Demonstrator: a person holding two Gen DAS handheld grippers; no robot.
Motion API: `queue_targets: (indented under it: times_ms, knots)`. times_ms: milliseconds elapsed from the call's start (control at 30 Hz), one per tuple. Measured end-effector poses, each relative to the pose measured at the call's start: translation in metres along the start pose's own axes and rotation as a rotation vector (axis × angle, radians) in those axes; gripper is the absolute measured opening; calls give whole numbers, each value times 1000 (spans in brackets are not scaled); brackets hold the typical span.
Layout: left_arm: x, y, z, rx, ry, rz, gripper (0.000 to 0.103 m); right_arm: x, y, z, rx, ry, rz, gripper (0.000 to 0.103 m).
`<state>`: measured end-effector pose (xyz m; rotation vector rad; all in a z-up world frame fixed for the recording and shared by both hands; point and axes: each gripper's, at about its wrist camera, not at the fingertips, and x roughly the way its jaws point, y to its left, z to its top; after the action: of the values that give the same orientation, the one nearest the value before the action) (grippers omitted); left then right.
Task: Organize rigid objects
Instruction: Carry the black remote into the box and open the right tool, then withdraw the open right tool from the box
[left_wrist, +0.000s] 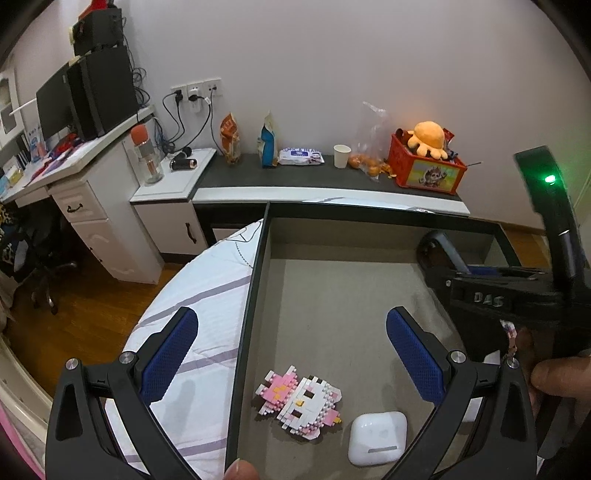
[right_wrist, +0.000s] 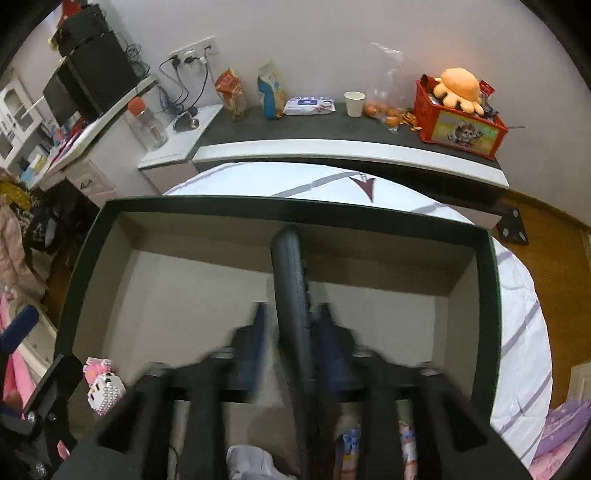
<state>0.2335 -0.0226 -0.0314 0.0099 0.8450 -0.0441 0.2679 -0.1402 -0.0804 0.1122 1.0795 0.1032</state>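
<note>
A dark-rimmed open box (left_wrist: 255, 266) with a beige floor lies on the bed. In it lie a pink and white brick figure (left_wrist: 299, 400) and a white earbuds case (left_wrist: 376, 437). My left gripper (left_wrist: 291, 343) is open and empty above them. My right gripper (right_wrist: 291, 332) is shut on a long dark cylinder (right_wrist: 291, 273) and holds it over the box (right_wrist: 295, 208); it looks blurred. The cylinder's far end also shows in the left wrist view (left_wrist: 439, 247). The brick figure shows at the box's left in the right wrist view (right_wrist: 103, 387).
The box rests on a white striped bedsheet (left_wrist: 207, 295). Behind runs a dark shelf (left_wrist: 295, 177) with snack bags, a wipes pack, a paper cup (left_wrist: 341, 156) and a red crate with an orange plush (left_wrist: 428, 162). A white desk with monitors stands left.
</note>
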Motion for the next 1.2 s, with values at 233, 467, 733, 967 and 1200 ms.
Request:
queue_targets:
  times_ms: [233, 467, 733, 967, 1200]
  knots:
    - [-27, 2, -7, 0, -33, -6, 103, -49, -2, -12, 33, -114, 18, 80]
    - [-75, -3, -26, 4, -76, -18, 103, -101, 1, -54, 51, -192, 21, 84]
    - [-124, -16, -58, 28, -95, -28, 103, -143, 0, -123, 89, -233, 32, 84]
    - [-150, -31, -90, 36, -81, -37, 103, -161, -9, -180, 124, -223, 27, 84]
    - [-169, -45, -116, 55, -69, -35, 103, -177, -9, -211, 130, -234, 31, 85]
